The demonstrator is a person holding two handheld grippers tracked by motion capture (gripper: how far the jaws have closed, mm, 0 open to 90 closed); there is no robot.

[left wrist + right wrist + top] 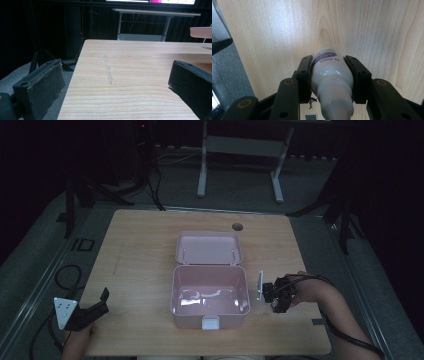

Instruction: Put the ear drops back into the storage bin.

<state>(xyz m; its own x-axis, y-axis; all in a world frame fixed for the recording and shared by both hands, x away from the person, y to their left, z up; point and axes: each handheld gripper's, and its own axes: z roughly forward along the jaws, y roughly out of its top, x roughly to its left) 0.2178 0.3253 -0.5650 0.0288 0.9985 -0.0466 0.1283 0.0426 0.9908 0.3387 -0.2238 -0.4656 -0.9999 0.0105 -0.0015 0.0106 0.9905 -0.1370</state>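
An open pink plastic box stands in the middle of the wooden table, its lid folded back flat behind it. Its inside looks bare. Right of the box, my right gripper is shut on a small white bottle with a dark label; in the right gripper view the bottle sits between both jaws, pointing down at the tabletop. My left gripper hovers over the table's near left corner, open with nothing between its jaws. A corner of the pink lid shows far right in the left gripper view.
A round cable hole sits near the table's far edge. Behind the table stands a white desk frame on grey floor. Cables lie on the floor at left. The table's left half is bare wood.
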